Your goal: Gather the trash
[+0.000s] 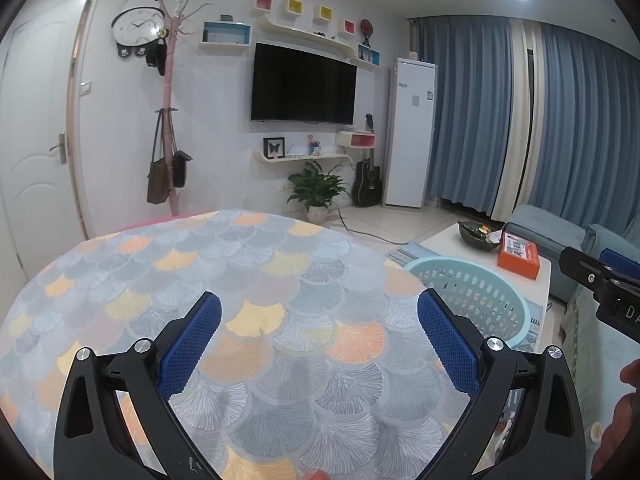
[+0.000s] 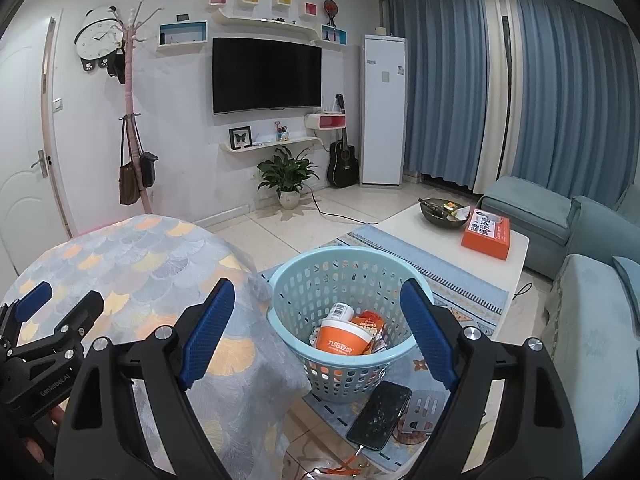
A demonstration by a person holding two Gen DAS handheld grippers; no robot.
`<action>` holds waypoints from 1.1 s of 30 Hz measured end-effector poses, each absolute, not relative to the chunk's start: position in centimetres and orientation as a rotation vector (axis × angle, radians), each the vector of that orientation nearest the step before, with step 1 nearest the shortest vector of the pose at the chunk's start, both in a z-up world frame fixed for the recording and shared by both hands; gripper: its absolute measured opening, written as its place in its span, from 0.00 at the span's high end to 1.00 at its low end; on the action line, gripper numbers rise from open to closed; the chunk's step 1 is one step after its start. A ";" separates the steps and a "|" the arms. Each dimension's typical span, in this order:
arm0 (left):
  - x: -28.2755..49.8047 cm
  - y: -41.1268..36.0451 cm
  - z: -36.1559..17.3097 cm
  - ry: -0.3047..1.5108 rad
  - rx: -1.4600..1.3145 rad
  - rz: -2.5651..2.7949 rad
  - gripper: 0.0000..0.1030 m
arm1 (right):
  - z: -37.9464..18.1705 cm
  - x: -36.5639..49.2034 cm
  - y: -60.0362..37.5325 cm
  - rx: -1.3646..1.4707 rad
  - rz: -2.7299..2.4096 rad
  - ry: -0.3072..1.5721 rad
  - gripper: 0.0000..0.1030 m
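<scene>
Both tools wide open, holding nothing. Left tool (image 1: pixel 320 322) over the patterned counter (image 1: pixel 280 280); right tool (image 2: pixel 318 312) above the blue basket (image 2: pixel 288 280), just right of the counter. Orange cup (image 2: pixel 342 340) and wrappers (image 2: pixel 370 320) inside basket.

Under the orange cup (image 2: pixel 347 340), wrappers (image 2: pixel 370 322) mostly buried in the basket (image 2: pixel 292 280). Phone (image 2: pixel 379 415) cable cut off at the bottom edge.
</scene>
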State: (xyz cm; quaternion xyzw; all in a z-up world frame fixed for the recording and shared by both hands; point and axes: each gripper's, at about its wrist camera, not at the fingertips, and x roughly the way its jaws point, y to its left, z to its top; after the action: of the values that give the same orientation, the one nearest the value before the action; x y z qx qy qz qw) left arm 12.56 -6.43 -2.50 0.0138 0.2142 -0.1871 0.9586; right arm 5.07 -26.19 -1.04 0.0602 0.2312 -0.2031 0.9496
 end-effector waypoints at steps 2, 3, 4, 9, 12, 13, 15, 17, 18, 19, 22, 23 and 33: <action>12.6 -6.4 -2.5 0.435 0.027 -0.380 0.07 | -1.0 5.1 -26.2 0.123 -0.412 0.470 0.22; 12.5 -6.4 -2.5 0.435 0.027 -0.380 0.07 | -1.0 5.1 -26.2 0.123 -0.413 0.471 0.22; 12.5 -6.4 -2.5 0.435 0.029 -0.381 0.07 | -1.0 5.1 -26.2 0.125 -0.413 0.472 0.22; 12.6 -6.5 -2.5 0.435 0.024 -0.393 0.07 | -0.8 5.1 -26.1 0.131 -0.411 0.478 0.22; 12.7 -6.4 -2.5 0.435 0.023 -0.393 0.07 | -0.7 5.1 -26.2 0.129 -0.412 0.475 0.22; 12.7 -6.4 -2.5 0.434 0.022 -0.393 0.07 | -0.7 5.0 -26.2 0.129 -0.413 0.474 0.22; 12.7 -6.4 -2.5 0.435 0.024 -0.393 0.07 | -0.7 5.0 -26.2 0.131 -0.412 0.474 0.22; 12.7 -6.4 -2.5 0.435 0.023 -0.392 0.07 | -0.8 5.1 -26.3 0.135 -0.411 0.476 0.22; 12.7 -6.4 -2.5 0.435 0.023 -0.392 0.07 | -0.8 5.0 -26.3 0.136 -0.411 0.477 0.22; 12.7 -6.5 -2.5 0.434 0.022 -0.393 0.07 | -0.9 5.0 -26.3 0.137 -0.411 0.478 0.22; 12.6 -6.5 -2.5 0.427 0.023 -0.395 0.07 | -0.9 5.0 -26.3 0.140 -0.410 0.481 0.22; 12.6 -6.5 -2.5 0.423 0.025 -0.396 0.07 | -0.9 5.0 -26.3 0.141 -0.409 0.482 0.22; 12.0 -7.0 -2.6 0.416 0.025 -0.395 0.07 | -1.1 5.0 -26.4 0.144 -0.409 0.485 0.22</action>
State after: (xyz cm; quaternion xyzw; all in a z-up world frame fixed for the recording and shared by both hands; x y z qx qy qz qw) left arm 12.05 -7.00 -2.56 0.0125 0.2054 -0.1948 0.9590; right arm 5.04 -26.44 -1.06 0.0710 0.2381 -0.2007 0.9476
